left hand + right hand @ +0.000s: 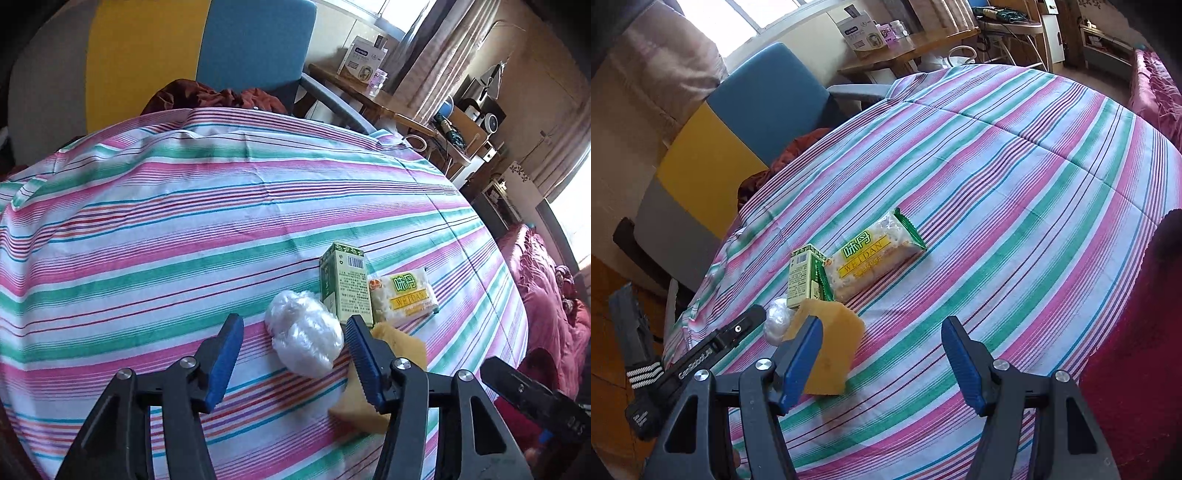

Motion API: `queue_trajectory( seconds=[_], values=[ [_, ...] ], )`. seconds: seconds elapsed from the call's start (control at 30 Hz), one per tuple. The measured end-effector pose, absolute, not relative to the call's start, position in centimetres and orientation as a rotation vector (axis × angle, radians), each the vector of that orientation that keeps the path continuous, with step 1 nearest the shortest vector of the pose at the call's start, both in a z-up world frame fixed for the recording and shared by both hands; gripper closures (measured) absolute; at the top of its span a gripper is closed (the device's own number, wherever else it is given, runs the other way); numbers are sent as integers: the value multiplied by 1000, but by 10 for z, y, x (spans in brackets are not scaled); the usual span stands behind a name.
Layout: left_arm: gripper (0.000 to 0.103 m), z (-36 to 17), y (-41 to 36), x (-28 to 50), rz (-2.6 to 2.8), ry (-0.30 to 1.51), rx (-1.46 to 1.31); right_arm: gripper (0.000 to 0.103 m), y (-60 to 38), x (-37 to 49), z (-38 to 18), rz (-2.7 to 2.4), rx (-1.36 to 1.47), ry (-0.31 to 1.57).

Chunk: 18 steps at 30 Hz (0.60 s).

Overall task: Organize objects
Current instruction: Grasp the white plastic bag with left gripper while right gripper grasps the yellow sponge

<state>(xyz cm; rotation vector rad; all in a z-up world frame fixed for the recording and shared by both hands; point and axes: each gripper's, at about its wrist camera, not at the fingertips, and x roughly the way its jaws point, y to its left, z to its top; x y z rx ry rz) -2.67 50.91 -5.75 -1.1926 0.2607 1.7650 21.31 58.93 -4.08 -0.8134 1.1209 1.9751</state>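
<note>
Both tools gape wide, gripping nothing: left tool (293,363) by the plastic wad (303,333), right tool (882,360) beside the yellow sponge (831,350). Behind them on the striped table (1015,184), green box (804,275) touches the snack pack (875,254).

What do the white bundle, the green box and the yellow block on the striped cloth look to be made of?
White bundle: thin crinkled plastic film, glossy and translucent. Green box: printed cardboard, going by its crisp edges and barcode. Yellow block: probably sponge or foam, matte, though it is motion-blurred. Striped cloth: woven fabric, creased.
</note>
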Motion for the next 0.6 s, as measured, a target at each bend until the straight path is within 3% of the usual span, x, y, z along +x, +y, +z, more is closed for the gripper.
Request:
queue_trajectory(
  seconds=[0.03,0.13,0.37,0.6],
  values=[
    [45,-64,518,-27,1750,274,-1205,35,589,213,-41,1975,-815,1120],
    [66,-88,527,-29,1722,295,-1261,35,589,213,-41,1973,-818,1128],
    [68,-86,481,-28,1806,306,-1174,35,588,214,-41,1972,-821,1129],
    [68,-89,398,-12,1944,457,-994,35,586,211,-41,1962,-846,1120]
  ],
)
